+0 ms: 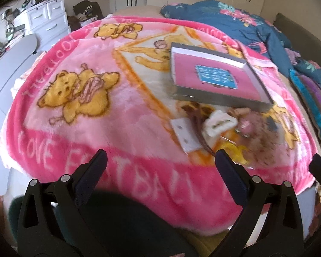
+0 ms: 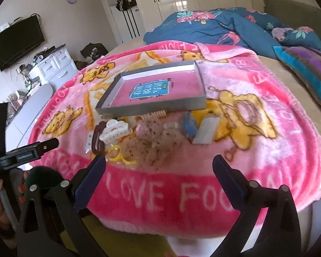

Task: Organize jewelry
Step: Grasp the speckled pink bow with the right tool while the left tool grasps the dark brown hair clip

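Both grippers' (image 1: 160, 162) (image 2: 159, 165) jaws wide apart

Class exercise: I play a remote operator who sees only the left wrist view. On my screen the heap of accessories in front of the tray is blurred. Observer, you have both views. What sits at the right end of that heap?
Observer: A small white box lies tilted there on the blanket, beside a blue piece.
Operator: Is the tray holding anything yet?
Observer: The right wrist view looks into the tray; only its pink floor and a blue label show.
Operator: My right edge shows something dark. What about the right gripper?
Observer: The right gripper is open and holds nothing, facing the heap.
Operator: Anything yellow there?
Observer: Yellow rings lie below the white hair claw.
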Action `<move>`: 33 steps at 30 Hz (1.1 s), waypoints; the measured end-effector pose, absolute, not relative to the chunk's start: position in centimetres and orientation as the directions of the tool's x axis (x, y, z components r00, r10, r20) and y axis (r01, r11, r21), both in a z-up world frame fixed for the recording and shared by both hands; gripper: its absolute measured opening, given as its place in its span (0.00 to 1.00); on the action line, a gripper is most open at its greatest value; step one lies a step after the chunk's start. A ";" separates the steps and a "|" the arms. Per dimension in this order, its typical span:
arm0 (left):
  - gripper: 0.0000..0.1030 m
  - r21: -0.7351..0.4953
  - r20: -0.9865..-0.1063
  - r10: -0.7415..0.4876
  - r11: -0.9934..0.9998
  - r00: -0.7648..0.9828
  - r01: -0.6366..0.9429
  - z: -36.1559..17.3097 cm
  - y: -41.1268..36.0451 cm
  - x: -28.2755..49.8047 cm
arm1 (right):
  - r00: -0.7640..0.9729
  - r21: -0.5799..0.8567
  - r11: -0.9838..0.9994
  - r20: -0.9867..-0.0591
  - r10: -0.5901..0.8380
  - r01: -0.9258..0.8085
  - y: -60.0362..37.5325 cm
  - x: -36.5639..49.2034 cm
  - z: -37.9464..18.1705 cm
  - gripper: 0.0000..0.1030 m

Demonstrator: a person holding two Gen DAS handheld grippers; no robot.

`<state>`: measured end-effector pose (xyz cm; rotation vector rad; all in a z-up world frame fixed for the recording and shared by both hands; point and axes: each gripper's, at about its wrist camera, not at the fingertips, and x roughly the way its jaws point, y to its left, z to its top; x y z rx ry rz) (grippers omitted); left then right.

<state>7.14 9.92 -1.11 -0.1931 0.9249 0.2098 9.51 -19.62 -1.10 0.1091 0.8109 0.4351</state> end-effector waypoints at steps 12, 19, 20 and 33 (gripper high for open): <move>0.84 -0.247 -0.845 -0.131 0.956 0.519 -0.161 -3.9 10.3 13.4 | 0.575 0.253 0.906 -0.706 0.412 -0.339 -17.5 12.2 -3.4 0.96; 0.53 -0.326 -0.842 -0.238 0.940 0.484 -0.105 -4.6 9.0 16.3 | 0.555 0.273 0.912 -0.727 0.404 -0.306 -17.6 12.5 -5.4 0.96; 0.49 -0.335 -0.843 -0.247 0.936 0.478 -0.106 -4.8 9.1 16.5 | 0.548 0.291 0.908 -0.726 0.416 -0.303 -17.6 12.7 -5.7 0.96; 0.40 -0.349 -0.857 -0.261 0.929 0.444 -0.127 -6.9 9.6 18.2 | 0.446 0.427 0.866 -0.742 0.500 -0.260 -15.6 16.7 -9.6 0.49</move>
